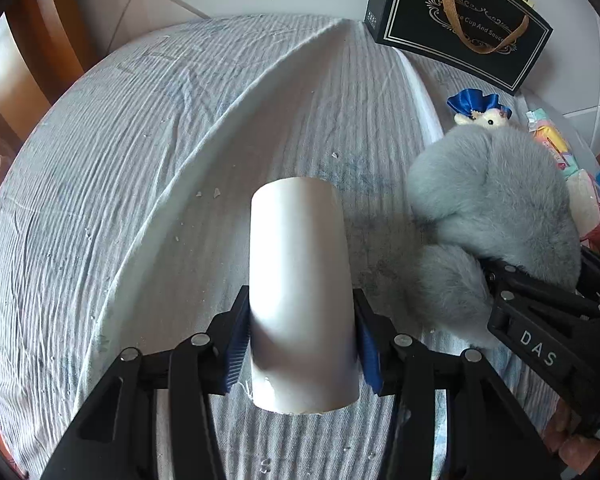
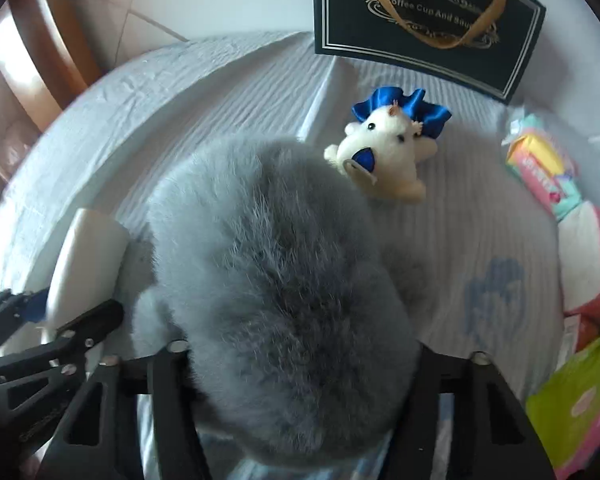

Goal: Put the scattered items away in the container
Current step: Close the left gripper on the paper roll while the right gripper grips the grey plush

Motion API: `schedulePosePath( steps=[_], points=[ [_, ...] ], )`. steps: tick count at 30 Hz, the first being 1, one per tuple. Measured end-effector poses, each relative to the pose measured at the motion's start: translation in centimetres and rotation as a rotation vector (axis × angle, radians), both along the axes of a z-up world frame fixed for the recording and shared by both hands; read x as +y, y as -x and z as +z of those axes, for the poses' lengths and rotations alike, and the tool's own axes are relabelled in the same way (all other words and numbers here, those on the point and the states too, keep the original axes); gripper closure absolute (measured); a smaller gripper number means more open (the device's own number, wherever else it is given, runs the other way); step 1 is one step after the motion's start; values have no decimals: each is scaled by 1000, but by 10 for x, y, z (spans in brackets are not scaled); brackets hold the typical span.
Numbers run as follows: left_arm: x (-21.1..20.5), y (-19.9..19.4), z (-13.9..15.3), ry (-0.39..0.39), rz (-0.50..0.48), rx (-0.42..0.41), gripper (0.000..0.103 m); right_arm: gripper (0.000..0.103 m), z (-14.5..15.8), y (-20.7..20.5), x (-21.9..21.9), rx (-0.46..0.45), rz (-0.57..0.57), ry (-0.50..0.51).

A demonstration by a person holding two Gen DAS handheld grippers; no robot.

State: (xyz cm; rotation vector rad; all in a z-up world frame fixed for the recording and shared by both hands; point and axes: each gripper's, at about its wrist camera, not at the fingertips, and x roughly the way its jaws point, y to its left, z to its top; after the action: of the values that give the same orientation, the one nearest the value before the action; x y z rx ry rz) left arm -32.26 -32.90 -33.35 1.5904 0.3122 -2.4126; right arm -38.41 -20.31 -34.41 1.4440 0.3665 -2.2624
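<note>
Left hand-held gripper [image 1: 302, 336] pinching white tube [image 1: 300, 280] | right hand-held gripper's [image 2: 300, 364] fingertips buried in grey plush [image 2: 276, 280]

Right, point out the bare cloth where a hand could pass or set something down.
Free: the wide striped cloth left of the white cylinder, up to the far edge. Also a patch between the small white toy mouse and the colourful packets. Crowded: around the grey furry plush and along the right edge.

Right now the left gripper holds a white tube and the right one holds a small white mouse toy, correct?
Not quite. The right gripper holds the grey furry toy; the white mouse toy lies loose on the cloth, as the right wrist view shows. The left gripper does hold the white tube.
</note>
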Motion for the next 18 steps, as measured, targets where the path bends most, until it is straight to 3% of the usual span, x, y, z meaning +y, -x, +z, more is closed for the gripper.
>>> schedulePosePath(
  steps=[2, 6, 18],
  points=[
    [3, -6, 9, -6, -5, 20, 57, 59, 9, -1, 4, -52, -5, 90],
    [9, -19, 39, 9, -10, 80, 57, 59, 37, -15, 11, -23, -5, 136],
    [60, -88, 166, 104, -49, 328, 57, 59, 167, -83, 51, 202, -15, 245]
  ],
)
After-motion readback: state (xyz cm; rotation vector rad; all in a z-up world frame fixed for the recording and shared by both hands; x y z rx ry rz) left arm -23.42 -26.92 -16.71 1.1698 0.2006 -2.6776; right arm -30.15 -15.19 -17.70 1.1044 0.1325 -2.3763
